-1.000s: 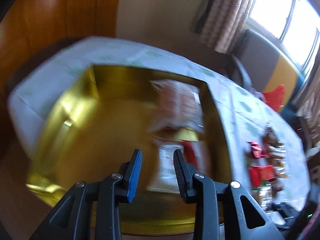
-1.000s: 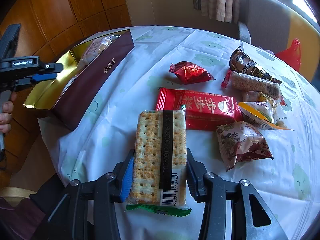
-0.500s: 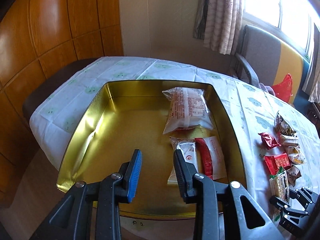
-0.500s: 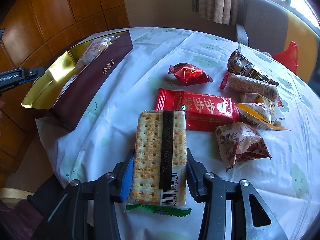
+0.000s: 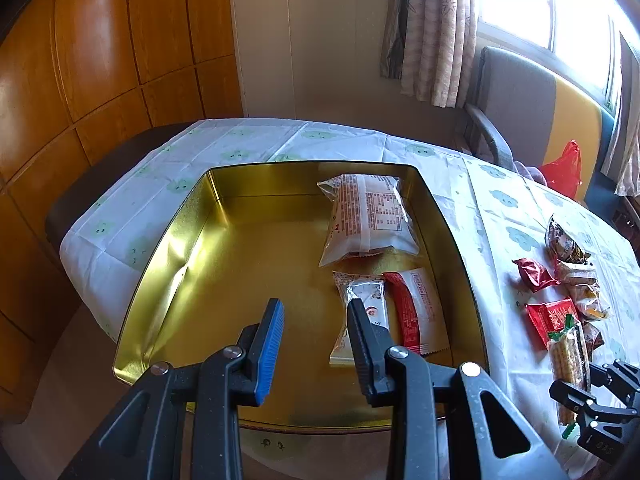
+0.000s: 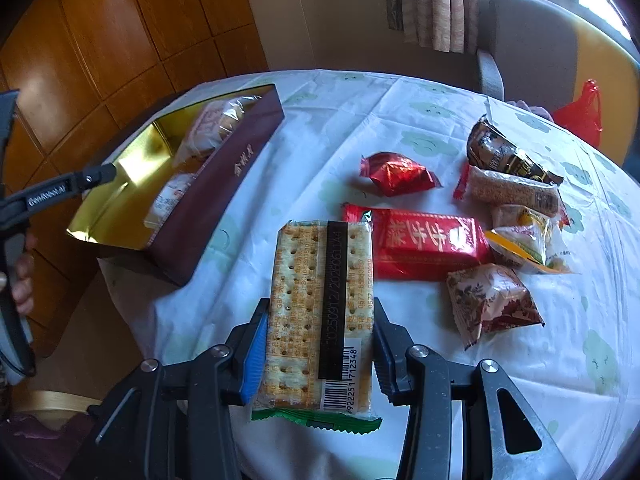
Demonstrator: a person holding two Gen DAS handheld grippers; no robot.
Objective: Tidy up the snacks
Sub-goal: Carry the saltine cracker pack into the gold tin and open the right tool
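My right gripper (image 6: 318, 320) is shut on a clear pack of crackers (image 6: 320, 300) with a green end, held above the table's near edge; the pack also shows in the left wrist view (image 5: 568, 360). My left gripper (image 5: 314, 320) is open and empty, above the near part of the gold tin box (image 5: 172, 240). The box (image 6: 224, 192) has maroon outer walls and holds three snacks: a large clear packet (image 5: 368, 216), a white bar (image 5: 362, 320) and a red and white packet (image 5: 412, 312).
Loose snacks lie on the white tablecloth (image 6: 328, 128): a red flat pack (image 6: 424, 244), a red foil packet (image 6: 396, 174), a dark wrapper (image 6: 504, 154), a sesame bar (image 6: 516, 192), a yellow packet (image 6: 528, 240) and a floral packet (image 6: 488, 304). A chair (image 6: 532, 36) stands behind.
My left gripper has pulled back and steadied, so the whole box shows sharply. My right gripper, with the crackers, has lifted slightly and shifted toward the box.
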